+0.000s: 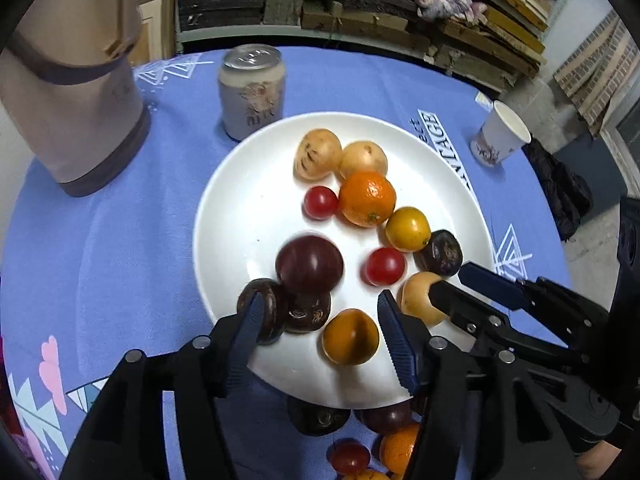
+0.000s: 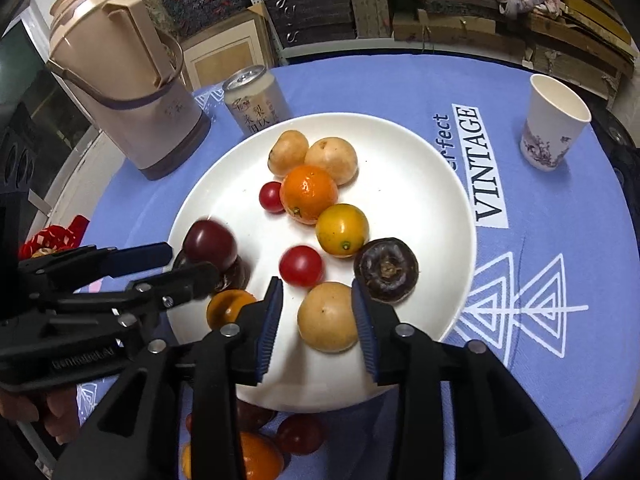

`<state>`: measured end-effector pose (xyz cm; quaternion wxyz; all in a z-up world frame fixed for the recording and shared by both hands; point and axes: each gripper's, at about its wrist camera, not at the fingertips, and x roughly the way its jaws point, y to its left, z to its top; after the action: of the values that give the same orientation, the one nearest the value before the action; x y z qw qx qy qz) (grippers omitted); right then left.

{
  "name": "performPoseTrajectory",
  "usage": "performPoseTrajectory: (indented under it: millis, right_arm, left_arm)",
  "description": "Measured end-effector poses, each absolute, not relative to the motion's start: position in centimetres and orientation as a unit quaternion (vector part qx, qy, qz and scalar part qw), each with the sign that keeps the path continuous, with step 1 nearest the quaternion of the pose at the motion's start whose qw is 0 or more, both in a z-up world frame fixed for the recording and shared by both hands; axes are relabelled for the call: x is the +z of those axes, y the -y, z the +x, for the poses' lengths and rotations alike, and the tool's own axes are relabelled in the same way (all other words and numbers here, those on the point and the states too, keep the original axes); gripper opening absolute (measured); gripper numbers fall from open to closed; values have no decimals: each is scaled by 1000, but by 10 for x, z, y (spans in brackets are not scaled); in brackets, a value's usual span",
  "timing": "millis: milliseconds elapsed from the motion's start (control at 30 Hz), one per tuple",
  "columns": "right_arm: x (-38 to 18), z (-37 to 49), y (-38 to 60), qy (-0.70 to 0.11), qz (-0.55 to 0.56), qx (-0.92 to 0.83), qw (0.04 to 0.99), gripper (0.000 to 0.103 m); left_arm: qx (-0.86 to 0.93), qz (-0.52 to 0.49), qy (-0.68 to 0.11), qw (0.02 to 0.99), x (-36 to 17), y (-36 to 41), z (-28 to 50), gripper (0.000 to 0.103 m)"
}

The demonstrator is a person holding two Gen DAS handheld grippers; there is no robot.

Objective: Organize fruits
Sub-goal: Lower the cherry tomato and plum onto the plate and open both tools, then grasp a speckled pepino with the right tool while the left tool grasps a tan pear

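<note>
A white plate (image 1: pixel 240 216) (image 2: pixel 420 200) on the blue tablecloth holds several fruits: an orange (image 1: pixel 367 199) (image 2: pixel 308 194), cherry tomatoes (image 1: pixel 385 266) (image 2: pixel 301 266), tan loquats, yellow fruits and dark brown ones. A dark red plum (image 1: pixel 309 264) (image 2: pixel 210 244) looks blurred. My left gripper (image 1: pixel 320 332) is open over the plate's near edge, around a yellow-brown fruit (image 1: pixel 350 336). My right gripper (image 2: pixel 316 320) is open with its jaws on either side of a tan loquat (image 2: pixel 327 316), apart from it. Each gripper shows in the other's view (image 1: pixel 472 284) (image 2: pixel 172 264).
A beige thermos (image 2: pixel 124 92) (image 1: pixel 72 80) and a drink can (image 1: pixel 252 92) (image 2: pixel 256 98) stand behind the plate. A paper cup (image 2: pixel 552 120) (image 1: pixel 502 134) stands at the far right. More fruits lie on the cloth before the plate (image 1: pixel 352 456) (image 2: pixel 300 434).
</note>
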<state>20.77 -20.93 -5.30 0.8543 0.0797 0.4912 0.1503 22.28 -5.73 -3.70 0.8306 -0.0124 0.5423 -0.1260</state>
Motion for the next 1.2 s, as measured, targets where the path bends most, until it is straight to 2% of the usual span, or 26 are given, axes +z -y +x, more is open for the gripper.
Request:
performPoseTrajectory:
  millis: [200, 467, 533, 633, 700, 1200]
  right_arm:
    - [-46, 181, 216, -490, 86, 151, 854, 41]
    - [-45, 142, 220, -499, 84, 147, 850, 43]
    - [-46, 133, 221, -500, 83, 146, 850, 49]
    - [-45, 120, 221, -502, 79, 144, 849, 58]
    - [-47, 107, 221, -505, 76, 145, 848, 64]
    - [-85, 19, 172, -550, 12, 221, 805, 64]
  left_arm:
    - [-134, -4, -534, 835, -26, 52, 202, 60]
    - [-126, -14, -553, 823, -34, 40, 161, 61]
    - [-123, -16, -559, 820, -38, 36, 152, 61]
    - [-117, -21, -565, 817, -40, 31, 138, 69]
    - [-116, -20, -567, 816, -42, 28, 128, 70]
    - [-108, -21, -596, 795, -61, 16, 85, 71]
